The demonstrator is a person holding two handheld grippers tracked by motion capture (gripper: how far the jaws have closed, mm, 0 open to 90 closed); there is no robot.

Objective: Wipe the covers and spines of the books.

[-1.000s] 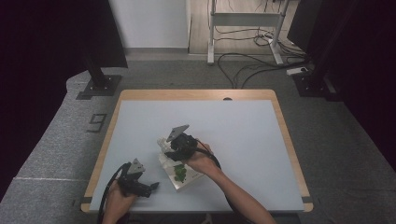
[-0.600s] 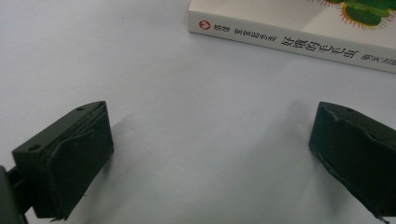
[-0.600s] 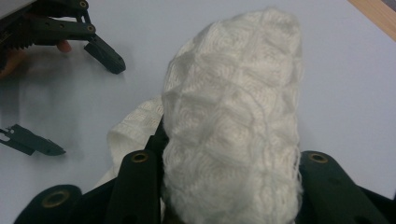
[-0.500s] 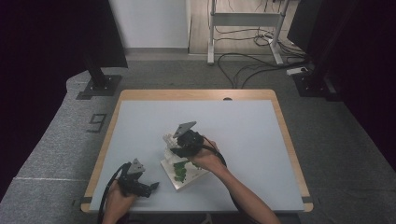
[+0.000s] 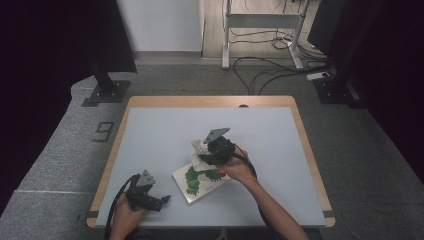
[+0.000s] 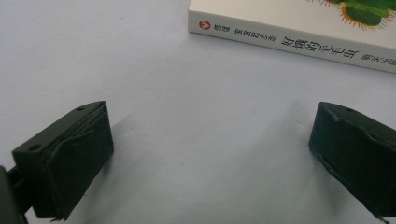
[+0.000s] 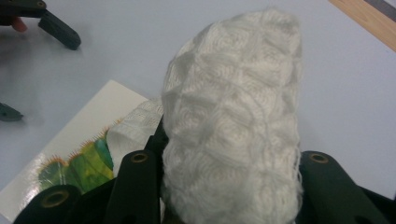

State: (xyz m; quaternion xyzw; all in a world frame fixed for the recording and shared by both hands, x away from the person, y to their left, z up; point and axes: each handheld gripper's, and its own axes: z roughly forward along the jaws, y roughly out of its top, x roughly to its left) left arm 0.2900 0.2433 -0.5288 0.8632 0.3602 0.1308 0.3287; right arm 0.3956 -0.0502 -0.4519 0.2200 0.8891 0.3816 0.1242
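High view: we took the book [image 5: 202, 183] as landmark. It lay flat on the table [image 5: 165, 135], skewed to the table edges, in the near half. Right gripper [image 5: 202, 152] hung over the book's far corner with a white knitted cloth [image 5: 199, 148] clamped in it. Right gripper view confirmed this: both jaws pressed into the cloth [image 7: 233, 121], which bulged up between them, the book cover [image 7: 79, 154] below and to the side. Left gripper [image 5: 161, 200] sat beside the book's near-left corner, close to the table's near edge, jaws spread wide with nothing in them. In the left gripper view we saw bare tabletop between the jaws and the book's spine [image 6: 289, 44] ahead, apart from them. Beyond the book and to its right the table was open up to the wooden rim [image 5: 300, 130].
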